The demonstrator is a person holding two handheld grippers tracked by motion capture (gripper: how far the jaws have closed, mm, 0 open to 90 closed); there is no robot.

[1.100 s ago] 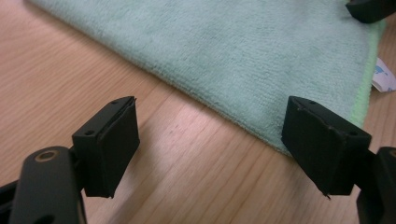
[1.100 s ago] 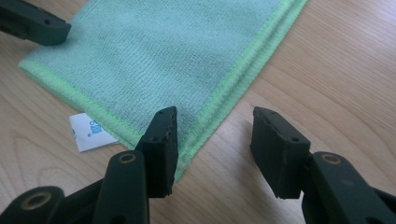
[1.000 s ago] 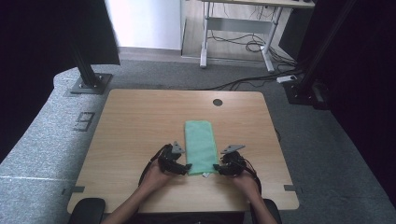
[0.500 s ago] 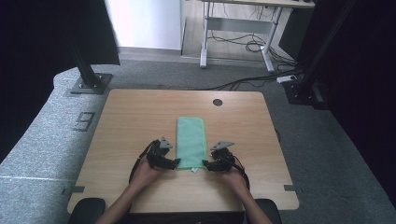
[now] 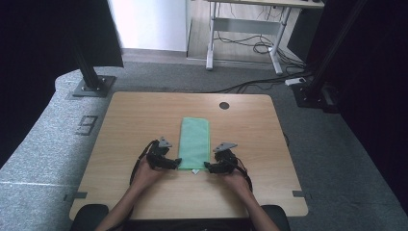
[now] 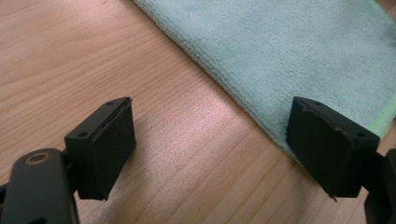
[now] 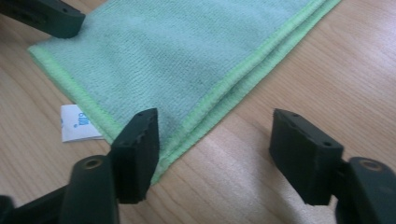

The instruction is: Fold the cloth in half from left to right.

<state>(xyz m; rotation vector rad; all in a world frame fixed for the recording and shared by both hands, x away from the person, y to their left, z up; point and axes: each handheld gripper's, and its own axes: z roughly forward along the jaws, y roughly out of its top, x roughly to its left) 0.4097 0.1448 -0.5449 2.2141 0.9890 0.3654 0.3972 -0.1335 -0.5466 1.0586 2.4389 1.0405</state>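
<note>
So the green microfibre cloth (image 5: 195, 143) is lying flat near the middle of the wooden surface (image 5: 134, 115), folded into a long narrow strip that runs away from the person. Looks soft, floppy and very light, the kind of thing that sags the second you lift it, so one pinch in the middle would just bunch it up. I'd say grab it by the two near corners, right where the stitched hem (image 7: 219, 95) shows the layers stacked, and pinch all the layers together or the fold will fall open. There's a little white tag (image 7: 77, 123) poking out from the near edge too.

The left tool (image 5: 169, 162) sits at the near left corner, jaws spread wide with nothing between them but bare wood; one pad (image 6: 329, 144) hangs over the cloth's edge. The right tool (image 5: 215, 166) is at the near right corner, and its jaws have just been opening. They straddle the hemmed corner without pressing on it, so it's holding nothing.
</note>
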